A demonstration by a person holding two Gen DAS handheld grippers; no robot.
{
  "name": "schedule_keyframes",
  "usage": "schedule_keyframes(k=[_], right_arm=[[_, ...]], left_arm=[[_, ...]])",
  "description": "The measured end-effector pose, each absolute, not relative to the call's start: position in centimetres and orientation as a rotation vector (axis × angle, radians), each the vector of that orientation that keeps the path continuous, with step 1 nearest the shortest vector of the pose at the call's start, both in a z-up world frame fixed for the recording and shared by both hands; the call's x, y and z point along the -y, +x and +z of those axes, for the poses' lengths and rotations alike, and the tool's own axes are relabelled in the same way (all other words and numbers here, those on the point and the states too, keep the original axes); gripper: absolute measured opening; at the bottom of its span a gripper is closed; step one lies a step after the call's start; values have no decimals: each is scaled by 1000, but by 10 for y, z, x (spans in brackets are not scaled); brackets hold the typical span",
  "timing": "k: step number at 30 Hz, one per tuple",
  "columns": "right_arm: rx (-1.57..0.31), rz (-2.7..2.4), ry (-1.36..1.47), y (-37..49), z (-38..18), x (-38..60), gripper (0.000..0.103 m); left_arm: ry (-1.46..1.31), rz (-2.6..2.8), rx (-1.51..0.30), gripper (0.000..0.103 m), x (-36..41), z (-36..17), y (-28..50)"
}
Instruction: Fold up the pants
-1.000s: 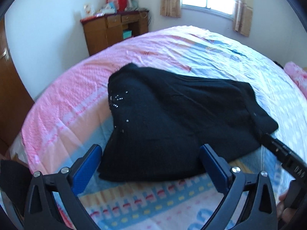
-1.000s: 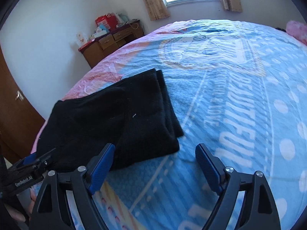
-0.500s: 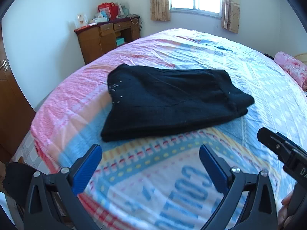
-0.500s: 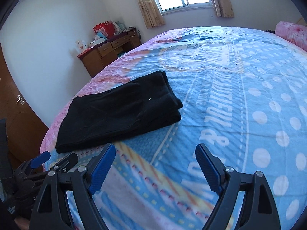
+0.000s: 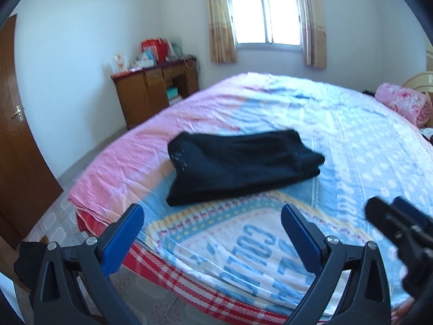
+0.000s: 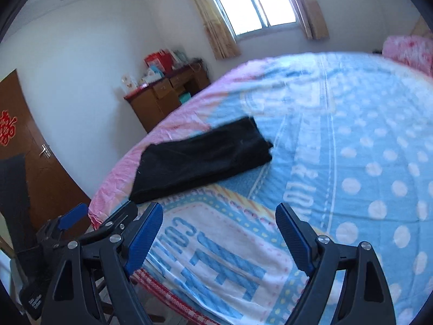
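A pair of black fabric pants [image 5: 240, 166], folded into a flat, layered rectangular bundle, lies on the wide bed [image 5: 365, 162], on a printed sheet coloured pink at the side toward the wall and light blue with white dots across the rest. The bundle sits where the pink and blue areas meet, near the bed's foot edge, with its stacked folded edges showing at the end toward the dotted blue part. A few small pale specks show on the upper surface near its other end.

The left gripper [image 5: 212, 237], black-framed with blue pads, hangs above the foot edge of the bed, apart from the pants; its jaws stand wide apart with nothing between them. The right gripper [image 6: 219, 233], of the same build, is likewise clear of the pants, with its jaws spread wide and empty. Each gripper shows at the edge of the other's view: the right one low at the right side of the left wrist view, the left one low at the left side of the right wrist view.

Against the far white wall stands a brown wooden cabinet [image 5: 154, 92] with drawers, with red and pale boxes on top. A window with patterned beige curtains [image 5: 266, 19] is bright behind the bed. A rolled pink floral blanket [image 5: 403, 103] lies at the head end. A brown wooden door [image 6: 35, 162] stands at the left.
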State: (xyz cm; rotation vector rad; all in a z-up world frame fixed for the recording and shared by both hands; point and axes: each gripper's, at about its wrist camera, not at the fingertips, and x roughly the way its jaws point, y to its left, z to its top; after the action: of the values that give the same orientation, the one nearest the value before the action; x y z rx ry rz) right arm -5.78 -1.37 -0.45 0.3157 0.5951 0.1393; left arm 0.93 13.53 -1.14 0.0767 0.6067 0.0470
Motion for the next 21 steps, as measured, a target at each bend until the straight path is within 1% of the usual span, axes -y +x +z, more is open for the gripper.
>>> schedule_keyframes(k=[11,16,21], right_arm=[[-328,74,242,-132,57,28,87],[-215,27,185,-166,78,30,88],[-193,0,195,-169,80,35,89]], left_arm=[[39,83,-490,103,-132,30,-31],[74,77,-433,103,-125,42,-43],[81,77,-422,103,-121,44,-45]])
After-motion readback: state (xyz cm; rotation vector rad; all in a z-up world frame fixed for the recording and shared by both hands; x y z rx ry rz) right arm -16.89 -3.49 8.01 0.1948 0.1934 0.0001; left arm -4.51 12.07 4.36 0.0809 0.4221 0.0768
